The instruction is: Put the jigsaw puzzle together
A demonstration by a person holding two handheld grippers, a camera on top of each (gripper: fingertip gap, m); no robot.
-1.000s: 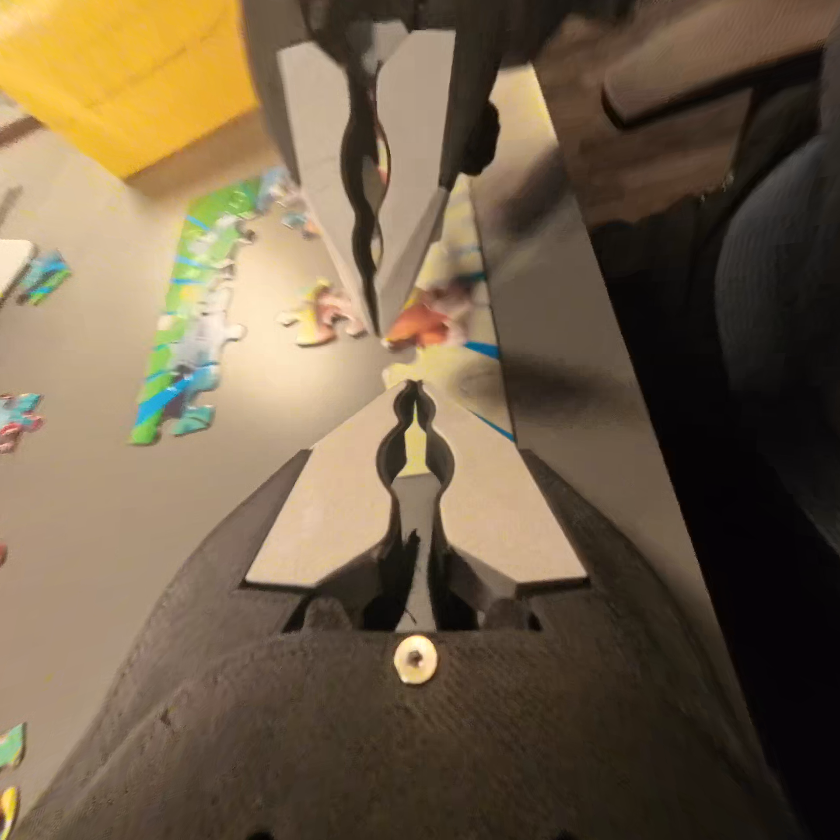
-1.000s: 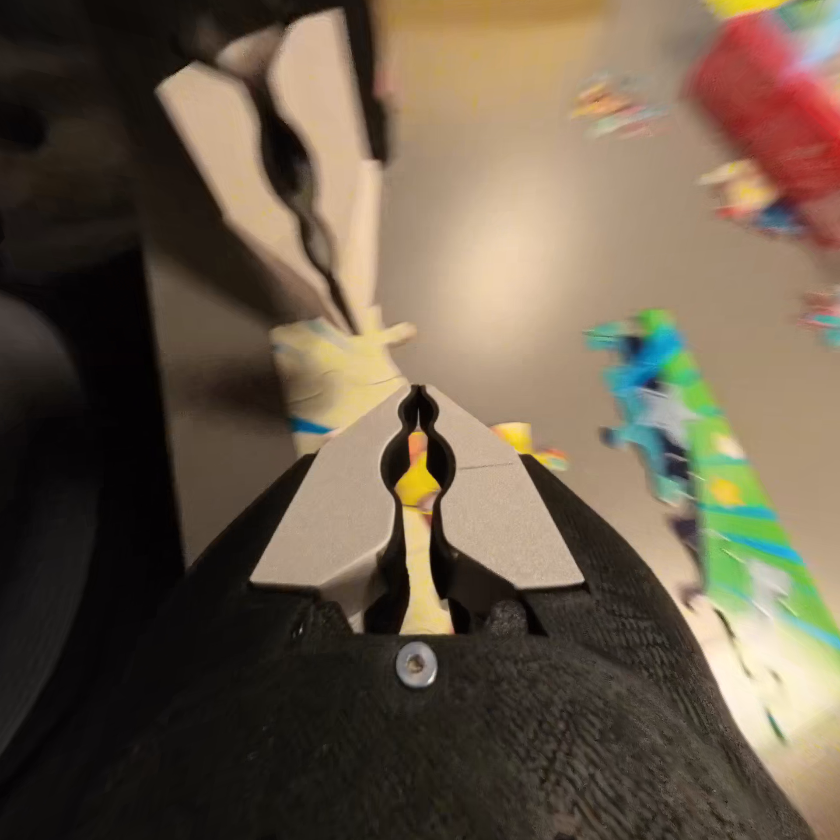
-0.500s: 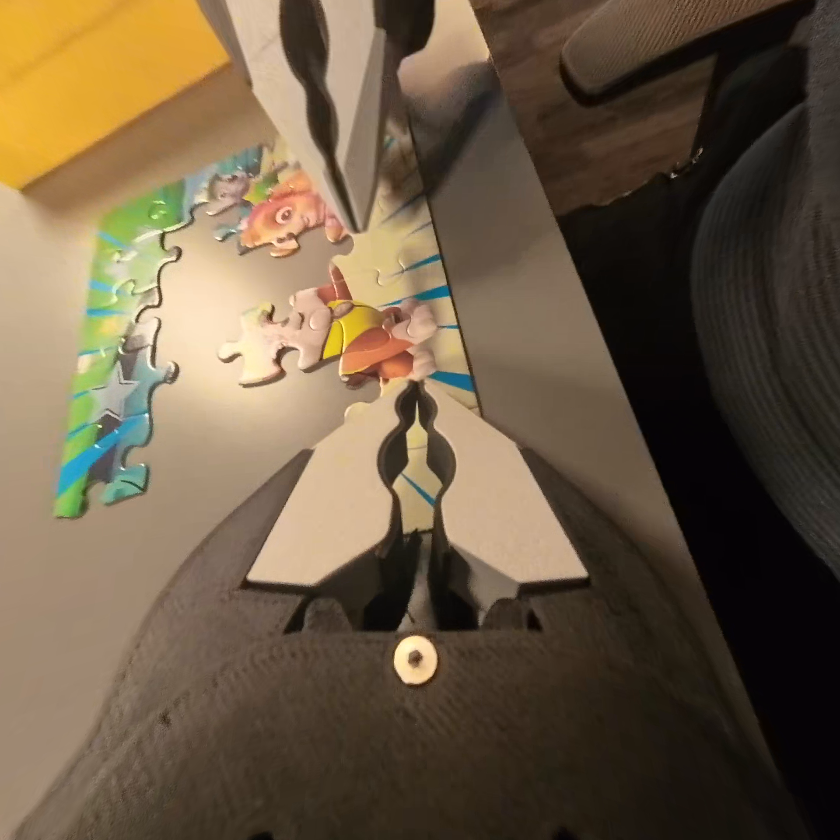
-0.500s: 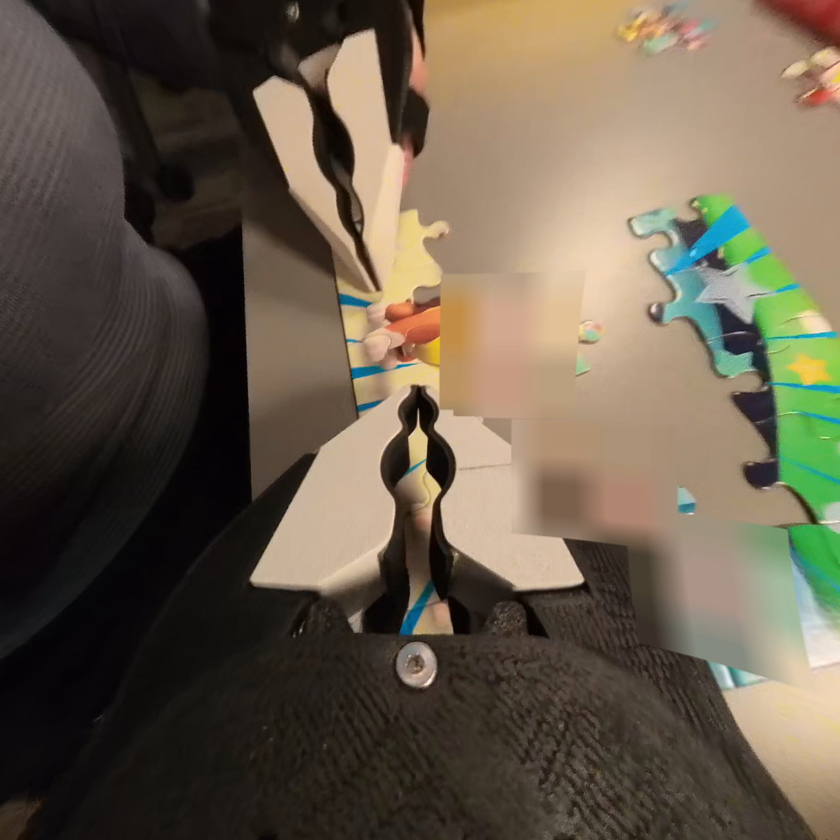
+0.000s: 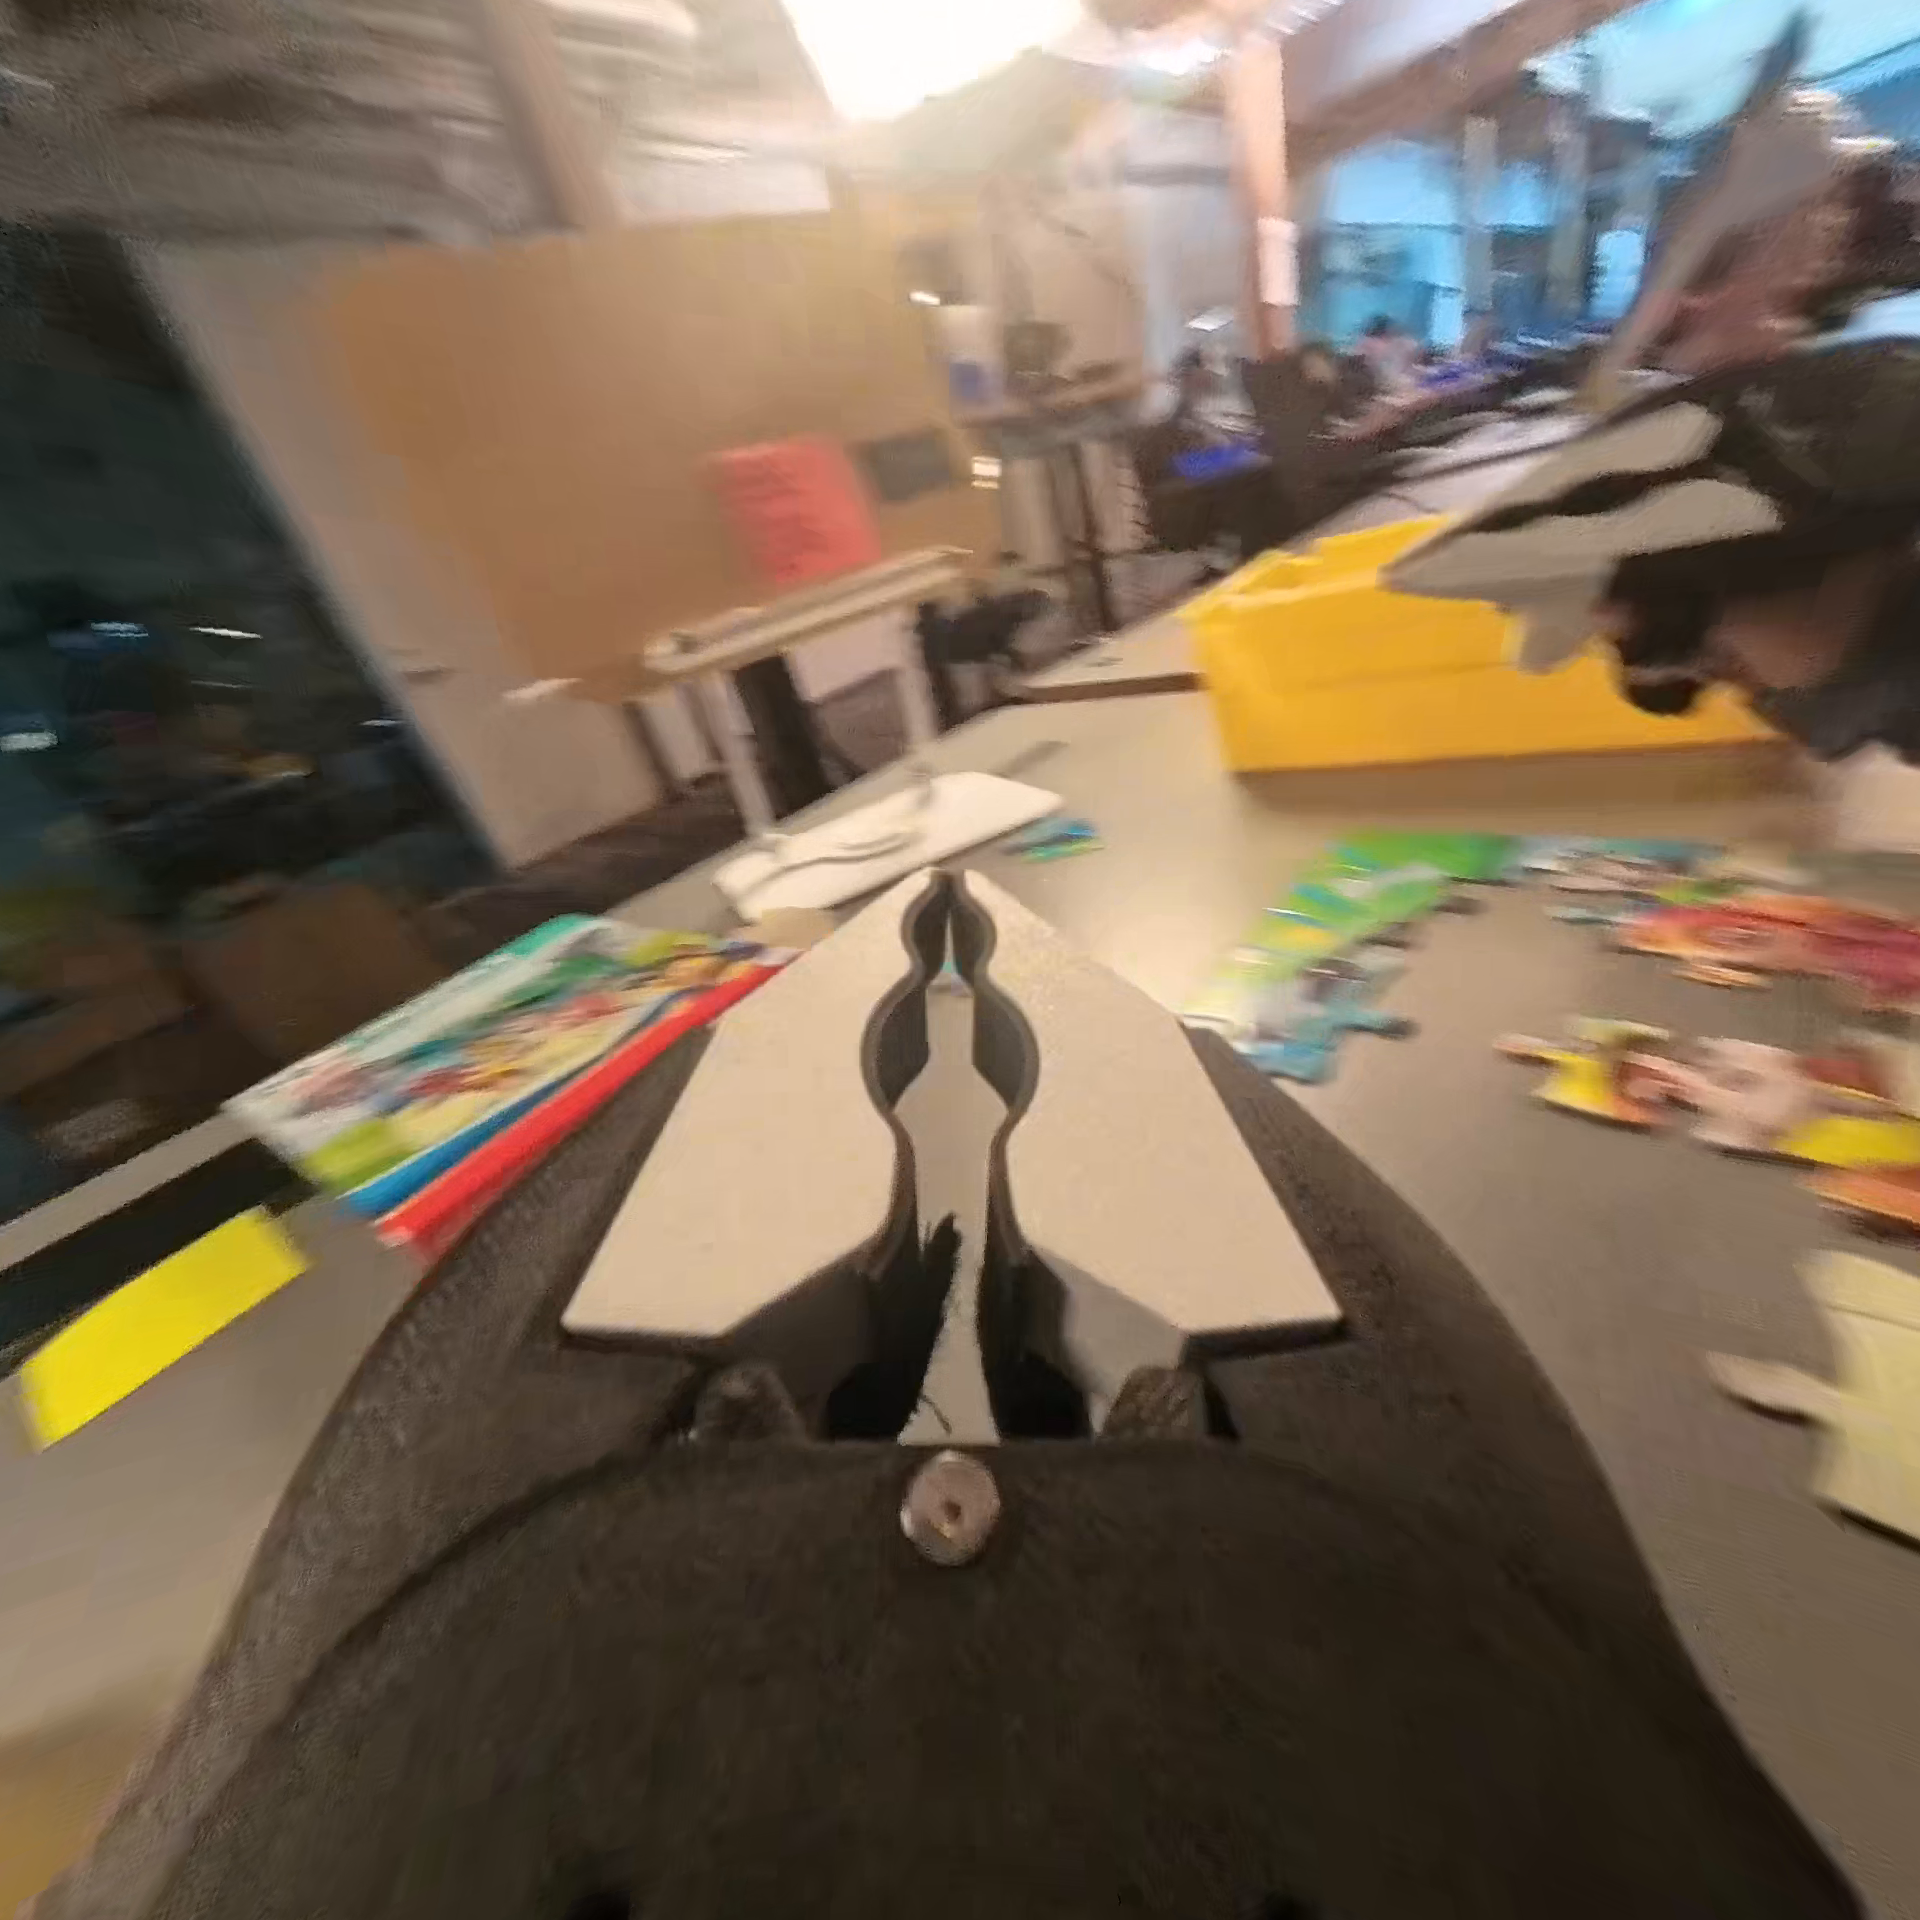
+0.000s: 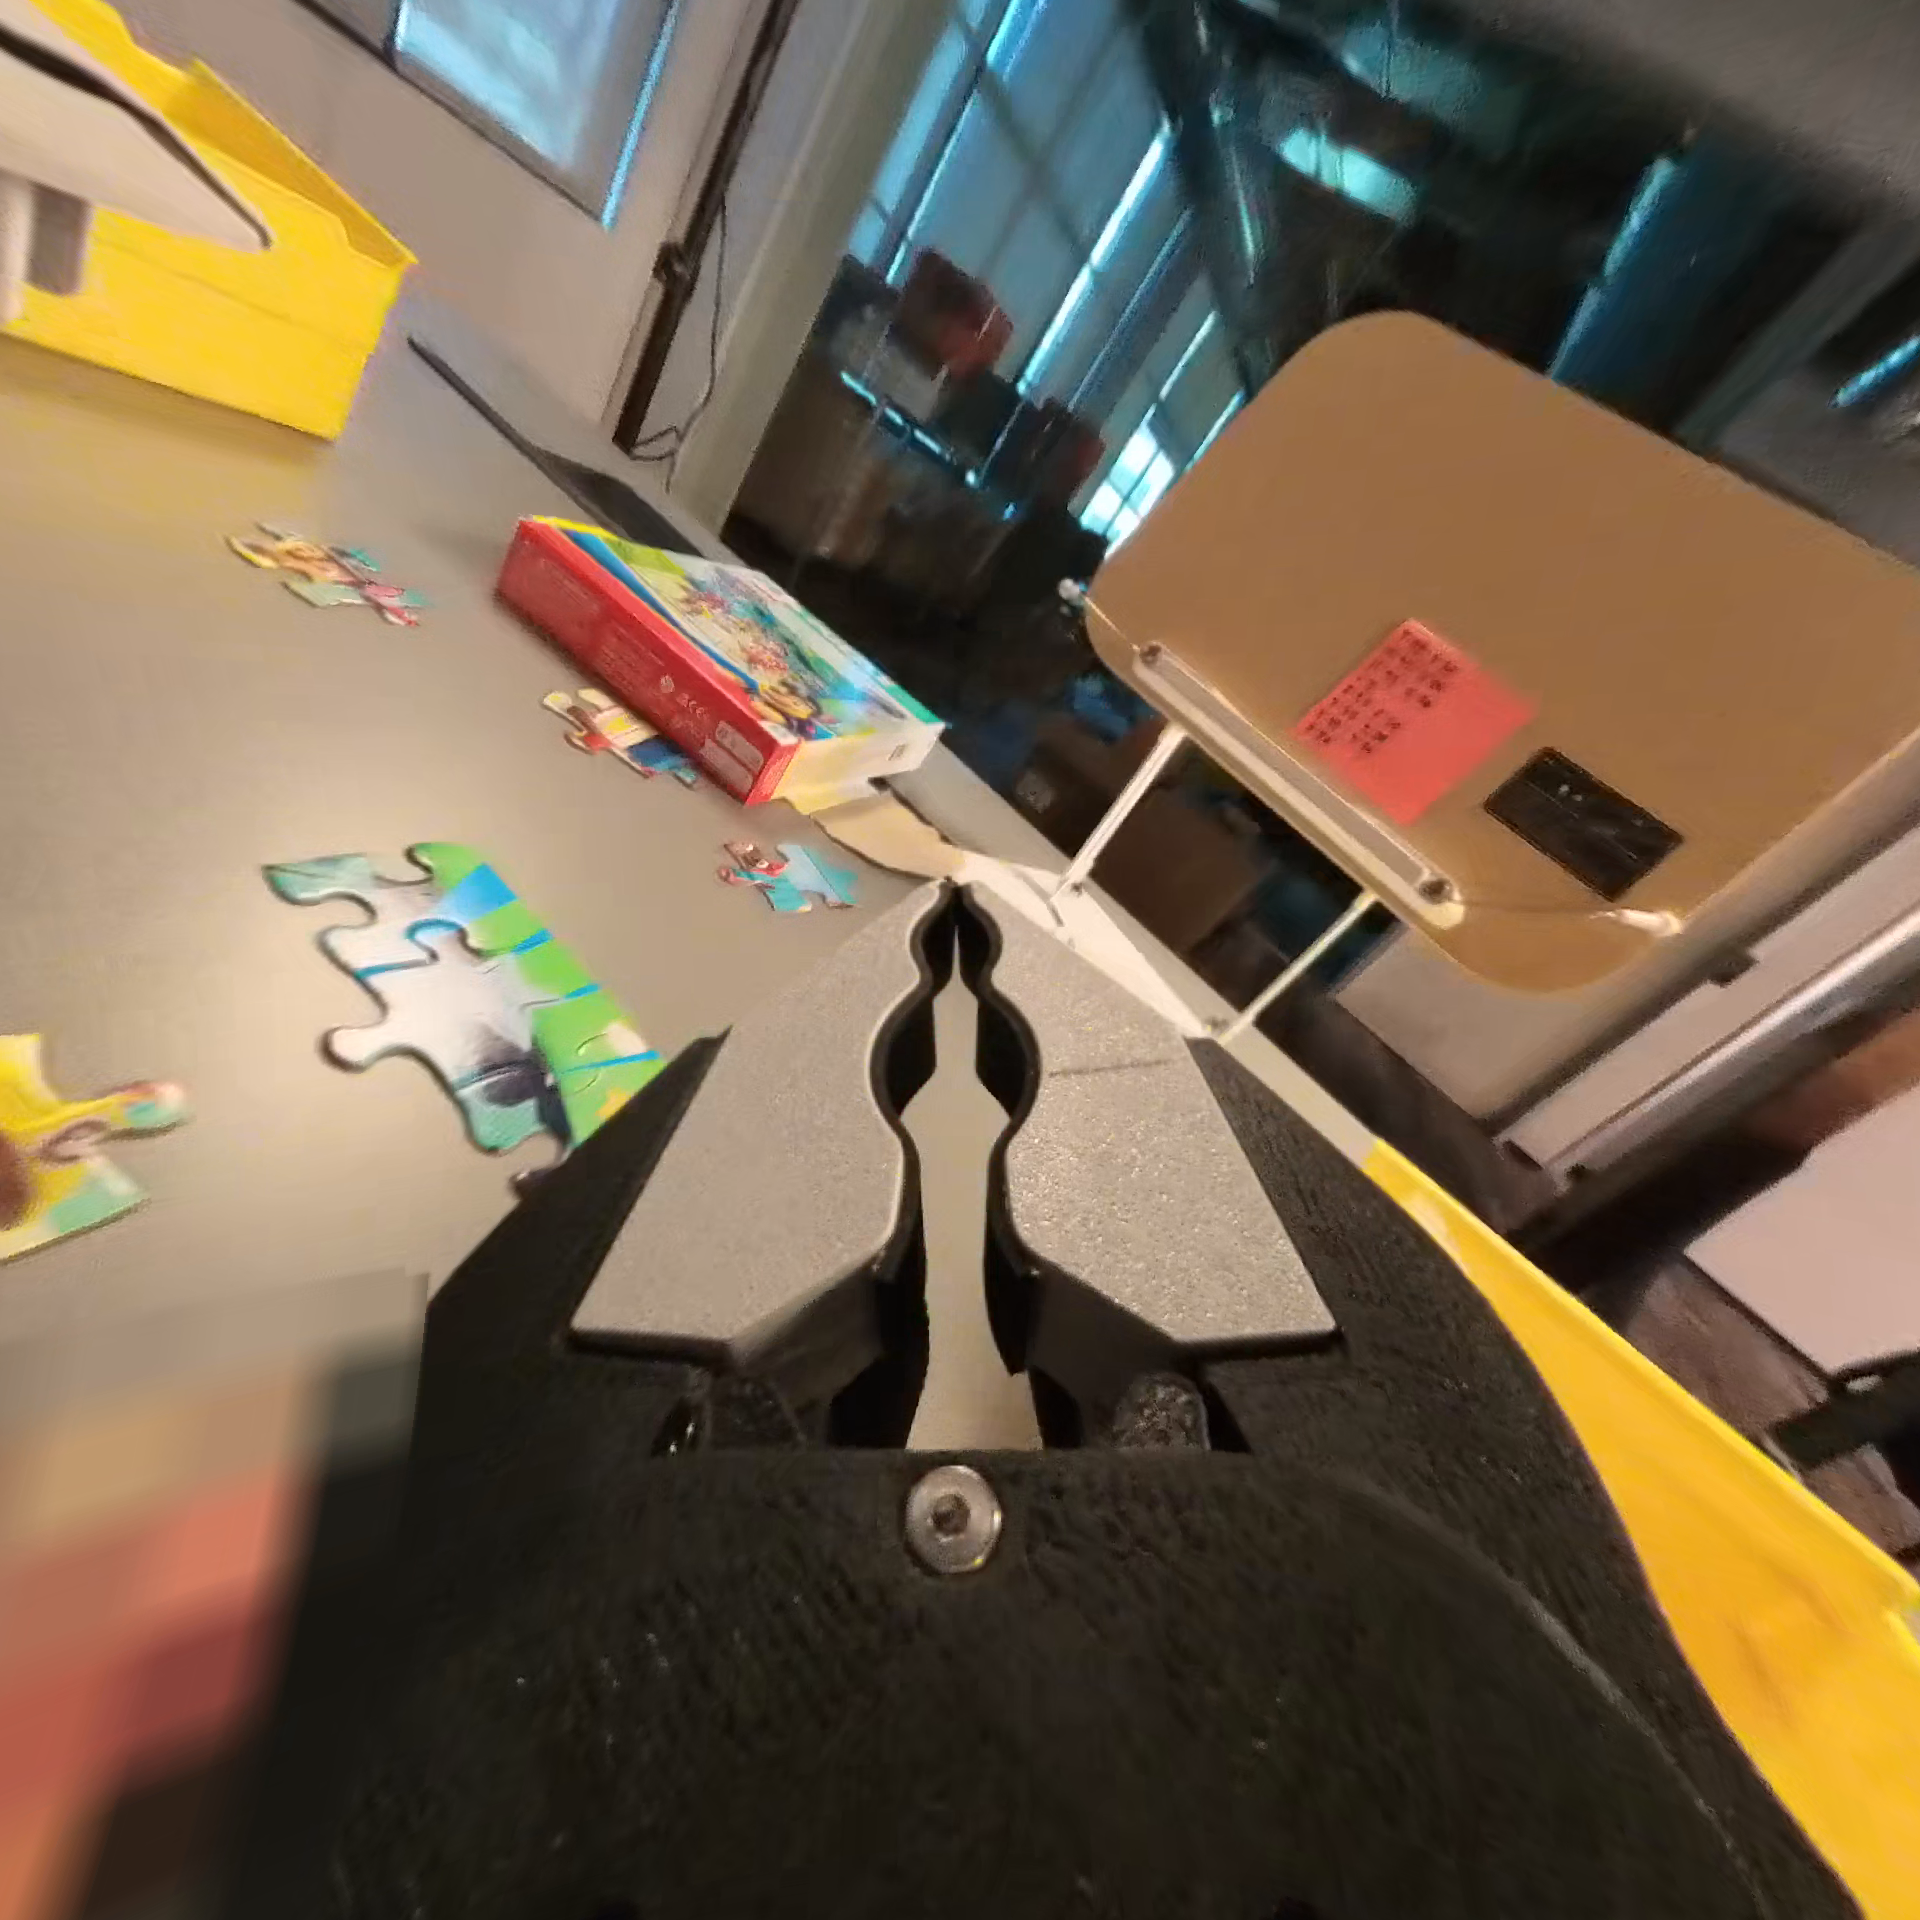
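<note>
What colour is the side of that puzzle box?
Red, on the puzzle box; the right wrist view shows it best.

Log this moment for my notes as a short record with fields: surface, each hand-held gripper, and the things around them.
surface: grey table
left hand-held gripper: fingertips shut, nothing between them, raised over the table
right hand-held gripper: fingertips shut, nothing between them, near the table edge
puzzle box: red-sided, lying flat
joined puzzle strip: green and blue, flat on the table
loose pieces: scattered
yellow bin: at the far side
white tray: beyond the left fingertips
</note>
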